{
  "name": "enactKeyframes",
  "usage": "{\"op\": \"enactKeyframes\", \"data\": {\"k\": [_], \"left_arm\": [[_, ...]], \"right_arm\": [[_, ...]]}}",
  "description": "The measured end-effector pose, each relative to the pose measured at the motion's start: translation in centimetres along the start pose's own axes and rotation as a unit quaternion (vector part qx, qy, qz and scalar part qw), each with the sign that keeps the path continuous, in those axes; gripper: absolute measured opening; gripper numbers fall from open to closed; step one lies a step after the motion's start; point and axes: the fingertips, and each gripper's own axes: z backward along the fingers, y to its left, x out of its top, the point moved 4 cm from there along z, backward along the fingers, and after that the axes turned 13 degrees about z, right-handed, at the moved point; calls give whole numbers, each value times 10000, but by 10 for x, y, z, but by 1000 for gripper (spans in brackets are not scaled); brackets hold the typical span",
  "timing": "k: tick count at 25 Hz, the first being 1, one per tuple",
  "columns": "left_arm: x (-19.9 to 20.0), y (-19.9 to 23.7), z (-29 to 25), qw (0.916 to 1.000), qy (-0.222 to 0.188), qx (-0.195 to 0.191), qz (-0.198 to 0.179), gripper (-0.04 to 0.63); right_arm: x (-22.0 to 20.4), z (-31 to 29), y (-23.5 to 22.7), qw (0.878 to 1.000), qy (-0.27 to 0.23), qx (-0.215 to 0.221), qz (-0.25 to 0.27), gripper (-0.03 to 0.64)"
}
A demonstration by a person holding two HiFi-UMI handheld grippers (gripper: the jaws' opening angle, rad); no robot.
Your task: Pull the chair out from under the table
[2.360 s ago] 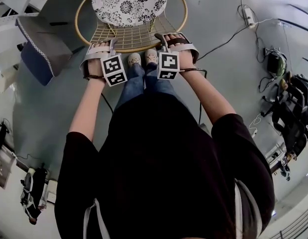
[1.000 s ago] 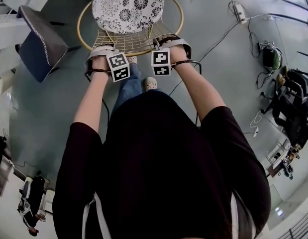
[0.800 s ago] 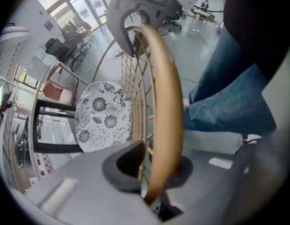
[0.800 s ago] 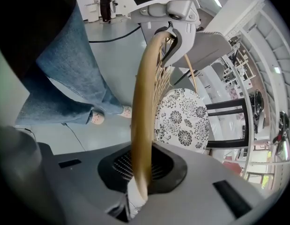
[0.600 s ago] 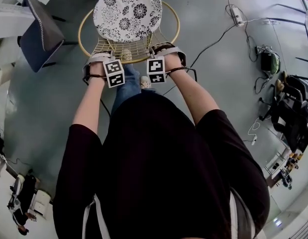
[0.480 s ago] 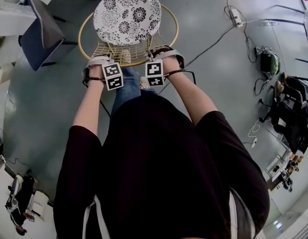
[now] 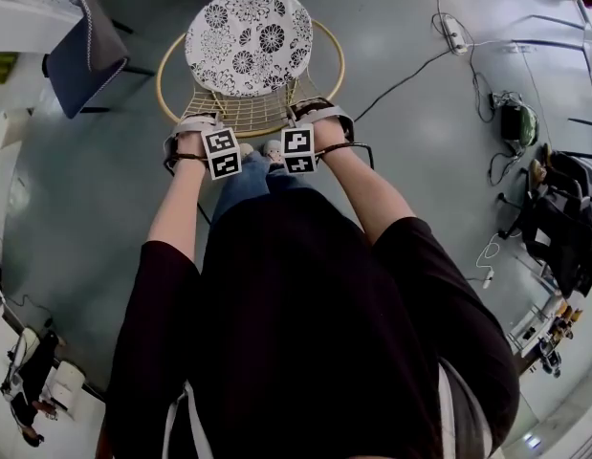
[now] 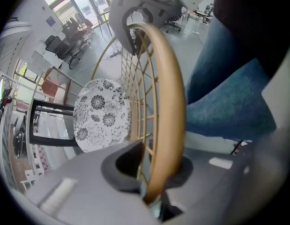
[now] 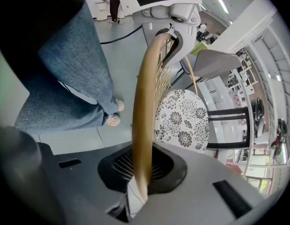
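While I stand behind the chair (image 7: 246, 111), my left hand-held gripper (image 7: 193, 122) and right hand-held gripper (image 7: 317, 113) each clamp its wooden hoop (image 8: 169, 102).

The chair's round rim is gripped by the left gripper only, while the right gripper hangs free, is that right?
Not quite. The right gripper isn't free: the right gripper view shows its jaws shut on the chair's tan rim as well. The left gripper does grip that rim.
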Motion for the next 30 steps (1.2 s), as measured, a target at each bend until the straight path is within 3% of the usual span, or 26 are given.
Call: {"op": "enactKeyframes", "data": {"k": [20,30], "left_arm": [[-20,-104,13,9995,-84,36,-309,40],[-21,-142,17,9997,-109,-27,-210,44]], "right_arm": [[64,25,91,9980,132,295,-535,35],[79,33,122,9989,96,226,-410,35]]}}
